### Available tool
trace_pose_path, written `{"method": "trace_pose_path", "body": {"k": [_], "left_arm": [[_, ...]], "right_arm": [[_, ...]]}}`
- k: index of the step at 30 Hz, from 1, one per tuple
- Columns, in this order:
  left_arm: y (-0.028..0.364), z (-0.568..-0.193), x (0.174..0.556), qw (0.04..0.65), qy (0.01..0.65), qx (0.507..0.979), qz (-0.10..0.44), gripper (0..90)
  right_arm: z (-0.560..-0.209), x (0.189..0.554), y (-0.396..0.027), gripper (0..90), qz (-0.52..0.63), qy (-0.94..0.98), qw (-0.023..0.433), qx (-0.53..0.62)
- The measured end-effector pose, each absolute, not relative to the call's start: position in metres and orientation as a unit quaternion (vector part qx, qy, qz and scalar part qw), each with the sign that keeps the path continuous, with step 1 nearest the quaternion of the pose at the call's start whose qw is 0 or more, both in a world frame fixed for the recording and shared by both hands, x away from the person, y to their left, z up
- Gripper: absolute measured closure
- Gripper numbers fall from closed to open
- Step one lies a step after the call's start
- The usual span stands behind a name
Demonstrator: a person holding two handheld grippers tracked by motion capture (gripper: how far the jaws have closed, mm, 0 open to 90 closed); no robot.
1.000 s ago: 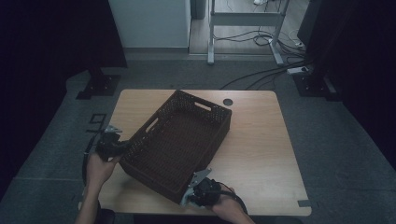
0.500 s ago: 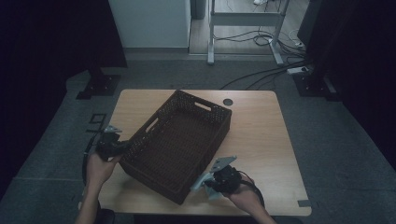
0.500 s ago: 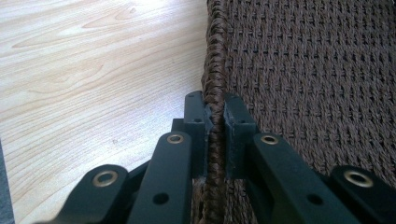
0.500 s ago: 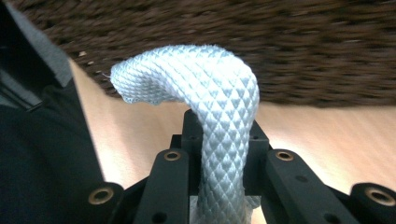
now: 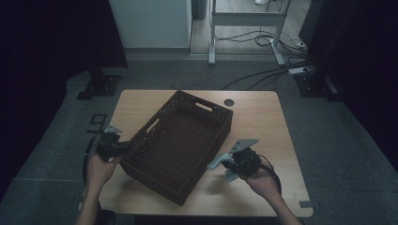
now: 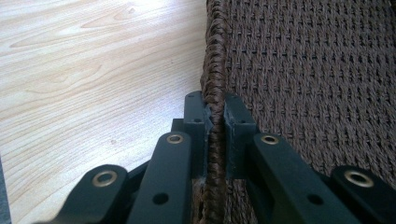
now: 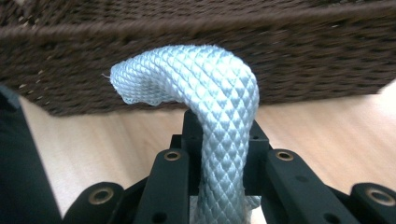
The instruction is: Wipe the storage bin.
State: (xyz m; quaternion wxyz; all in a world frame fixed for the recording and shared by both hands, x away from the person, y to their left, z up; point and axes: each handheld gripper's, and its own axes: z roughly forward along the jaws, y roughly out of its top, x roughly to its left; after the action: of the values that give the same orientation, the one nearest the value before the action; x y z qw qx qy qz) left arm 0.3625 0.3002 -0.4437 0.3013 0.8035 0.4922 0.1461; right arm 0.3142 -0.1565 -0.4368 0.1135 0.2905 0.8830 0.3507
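On the pale wooden bench [image 5: 263, 122], in a dim room with a grey floor [image 5: 328, 140], sits a dark brown woven basket [image 5: 180, 145], turned at an angle so one corner points toward the person. The bench top has a light grain and a small round dark hole [image 5: 228, 102] near its far edge, just beyond the basket. Past the bench stand a white cabinet [image 5: 150, 23] and a grey metal frame [image 5: 244, 28], with black cables [image 5: 263, 75] trailing across the floor; black stands [image 5: 98, 84] flank the bench on both sides, and a power strip [image 5: 300, 70] lies by the one on the right. The left tongs [image 5: 112, 143] are at the basket's near left side, clamped shut on its rim [image 6: 215, 93], with one pad outside and one inside the wall, as the left gripper view shows close up. The right tongs [image 5: 232, 164] hover above the bench just beside the basket's near right wall and are closed on a length of pale blue braided rope [image 7: 205, 107], which rises between the pads and bends over to one side at the top. In the right gripper view the rope's end curls in front of the basket's wall, apart from it. The person's hands [image 5: 101, 168] come in from the near edge of the bench.
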Motion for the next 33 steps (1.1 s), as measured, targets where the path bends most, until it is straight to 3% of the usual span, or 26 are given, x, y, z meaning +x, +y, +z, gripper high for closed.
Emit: {"method": "trace_pose_path", "body": {"k": [22, 33], "left_arm": [[0.301, -0.444, 0.363, 0.306, 0.494, 0.802, 0.141, 81.8], [0.302, -0.444, 0.363, 0.307, 0.495, 0.801, 0.140, 81.8]], "right_arm": [[-0.410, 0.336, -0.233, 75.9, 0.354, 0.839, 0.167, 0.378], [-0.417, 0.338, -0.280, 75.8, 0.333, 0.817, 0.189, 0.431]]}}
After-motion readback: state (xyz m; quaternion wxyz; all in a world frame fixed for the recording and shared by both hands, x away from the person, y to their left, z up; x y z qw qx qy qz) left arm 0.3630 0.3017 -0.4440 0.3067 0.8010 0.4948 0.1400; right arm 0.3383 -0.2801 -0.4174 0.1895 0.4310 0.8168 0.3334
